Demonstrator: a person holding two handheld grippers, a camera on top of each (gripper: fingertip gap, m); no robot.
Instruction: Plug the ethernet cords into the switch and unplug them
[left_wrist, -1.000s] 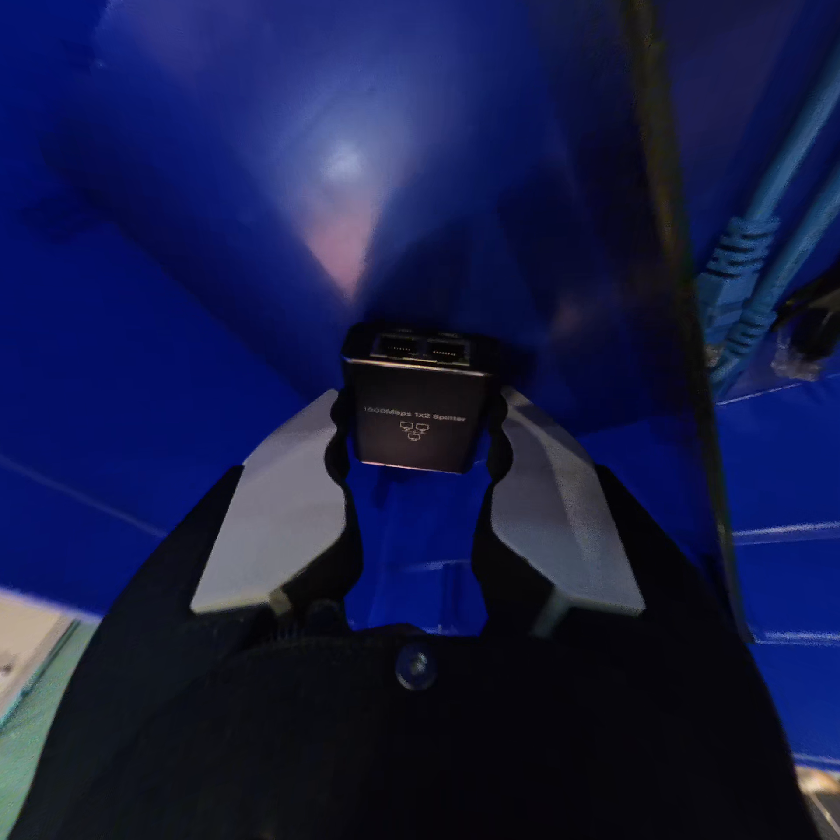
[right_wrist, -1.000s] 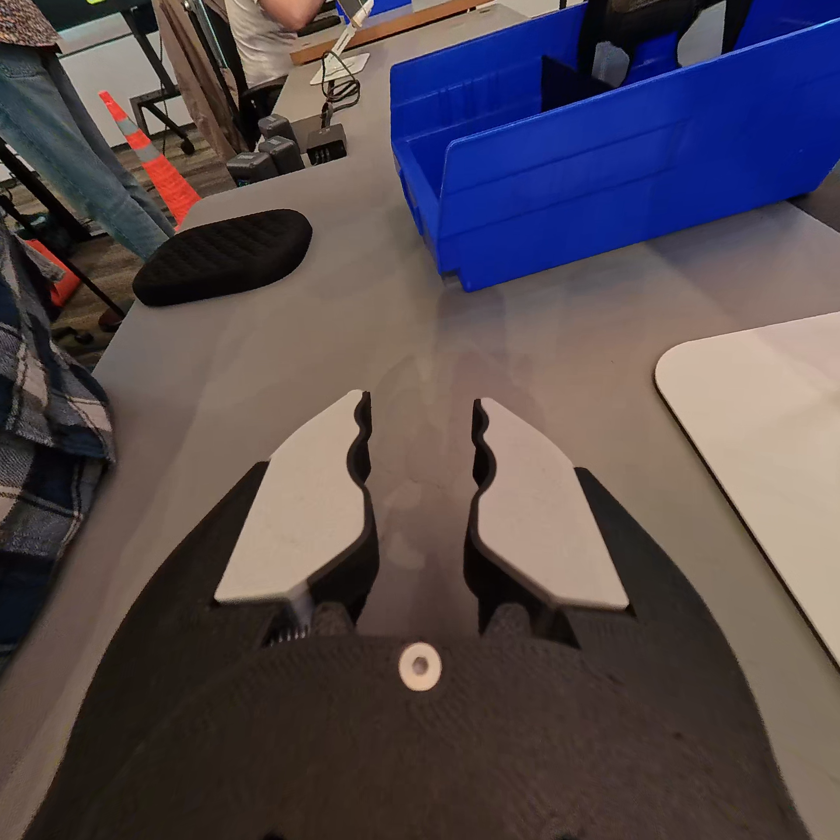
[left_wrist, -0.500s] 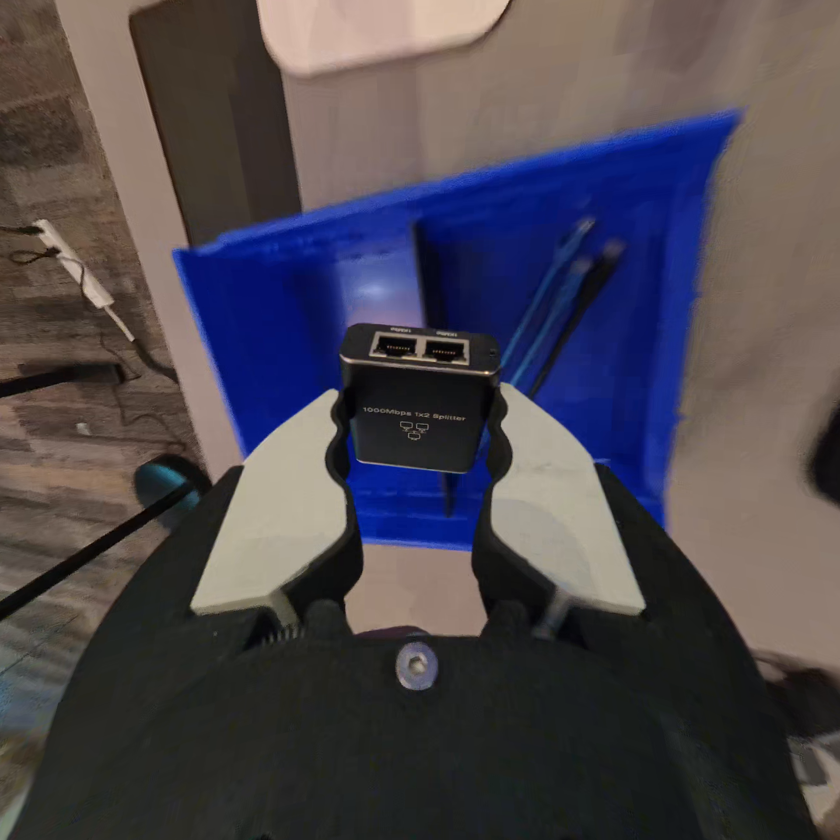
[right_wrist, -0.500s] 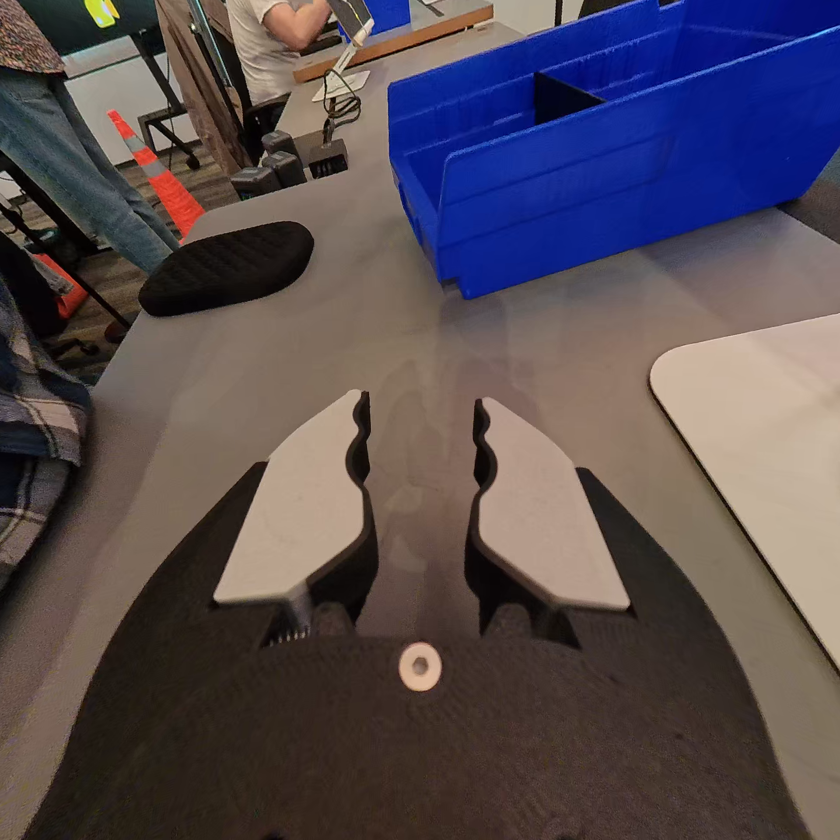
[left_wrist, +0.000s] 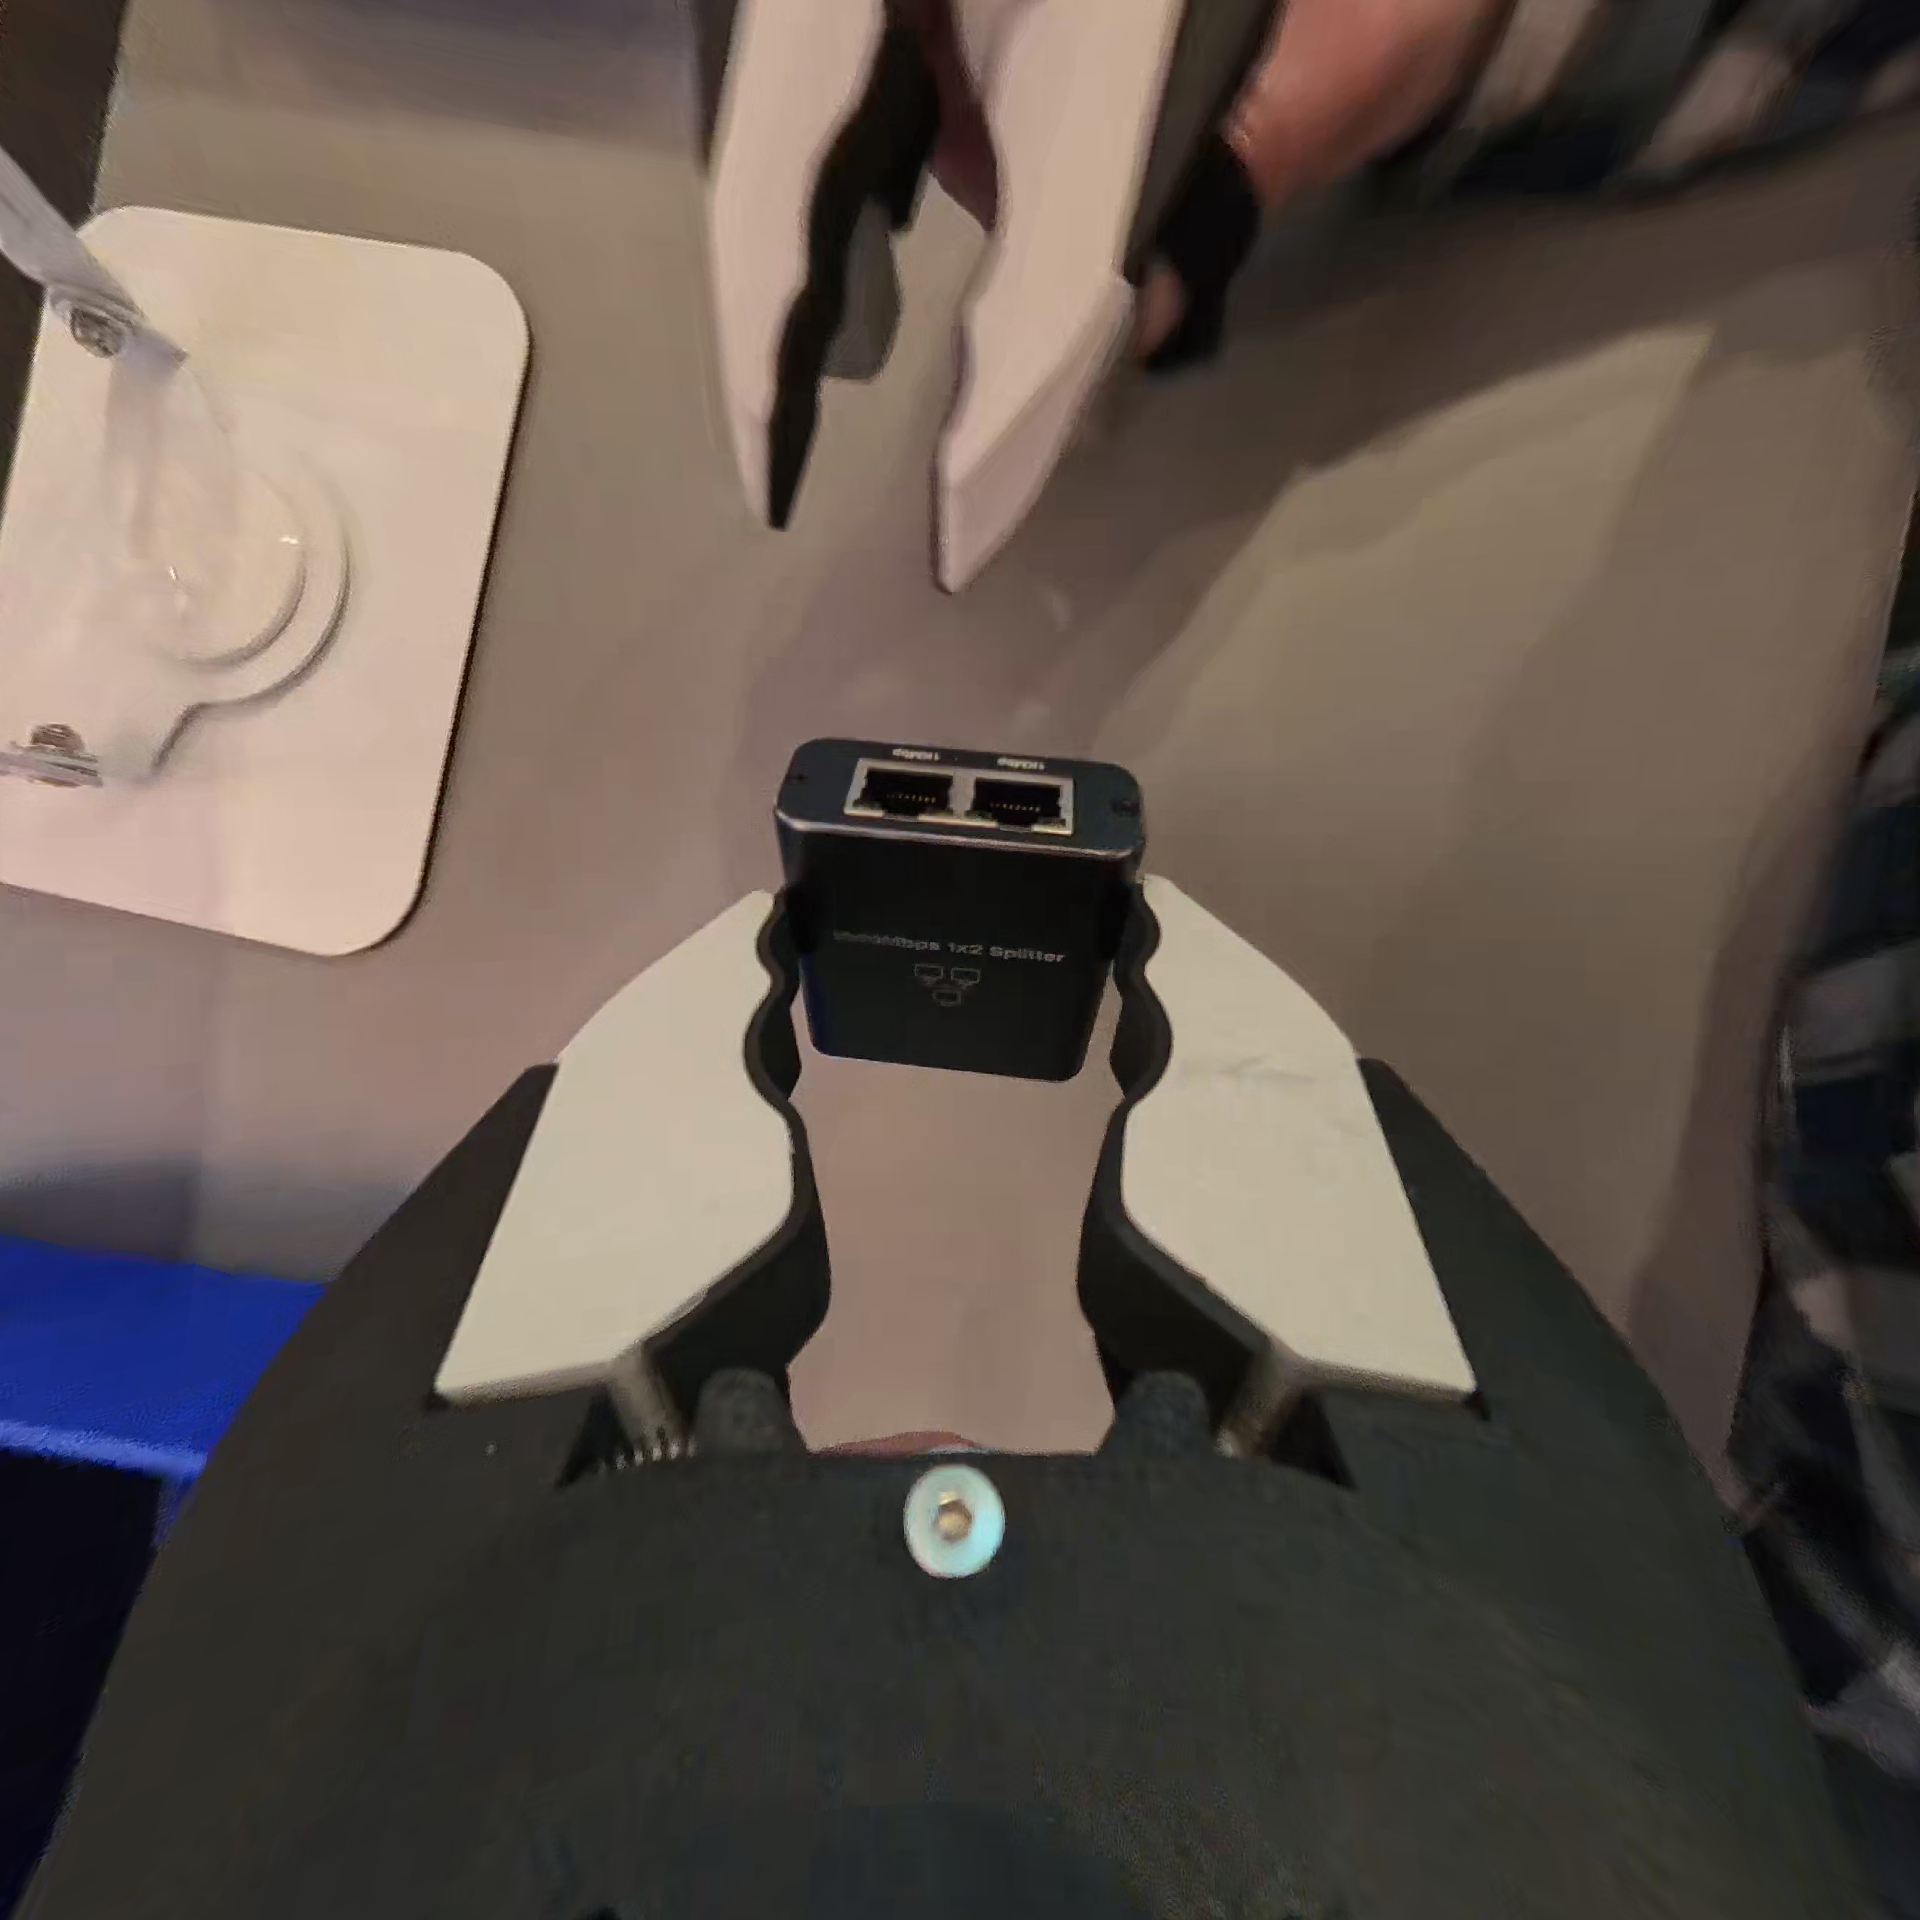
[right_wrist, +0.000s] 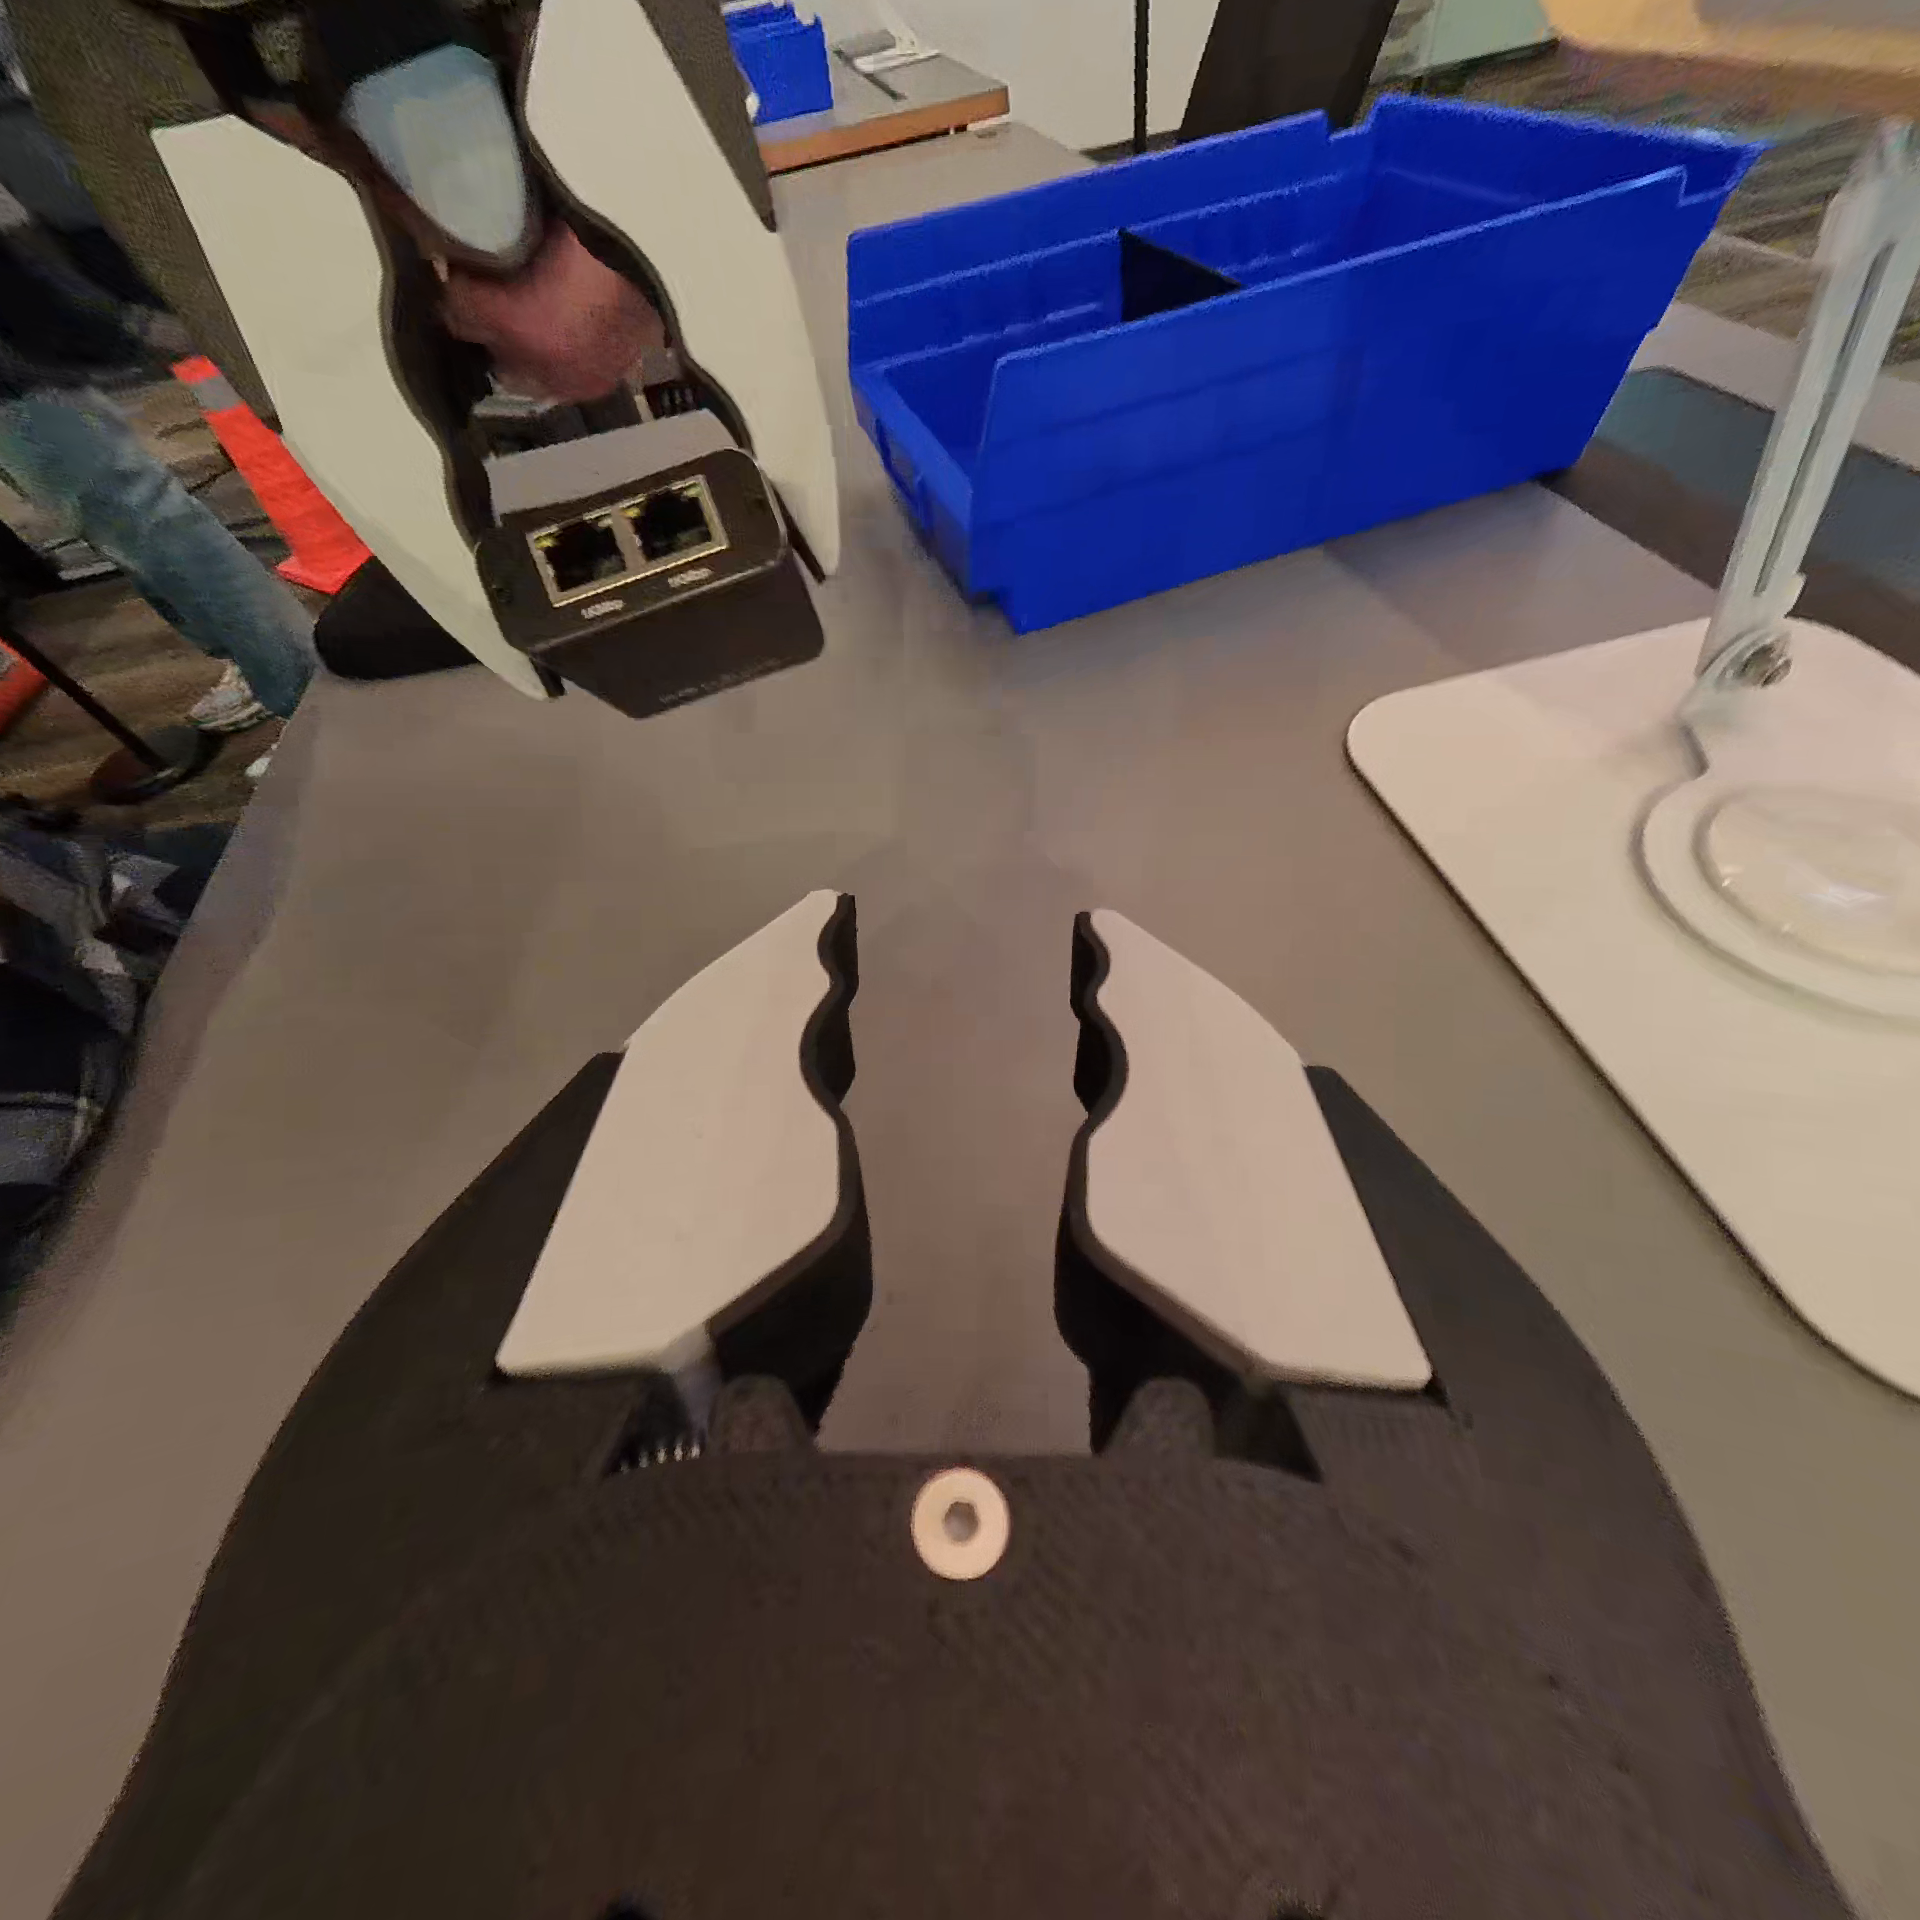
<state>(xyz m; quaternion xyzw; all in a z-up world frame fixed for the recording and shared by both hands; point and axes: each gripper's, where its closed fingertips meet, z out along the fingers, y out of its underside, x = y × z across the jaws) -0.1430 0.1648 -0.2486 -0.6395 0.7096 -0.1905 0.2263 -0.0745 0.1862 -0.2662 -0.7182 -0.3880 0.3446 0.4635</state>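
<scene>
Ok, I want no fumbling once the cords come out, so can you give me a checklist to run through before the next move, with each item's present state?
1. Switch held by the left gripper, both pads against its sides: ok.
2. Both ports free of plugs and facing the right gripper: ok.
3. Right gripper open and holding nothing, ready to take a cord: ok.
4. A cord in reach: cannot tell, none shows in either view; the inside of the blue bin is mostly hidden.
5. Grey table between the two grippers free of obstacles: ok.
6. White stand base clear of the right gripper's path: ok, it lies off to the side.
</scene>
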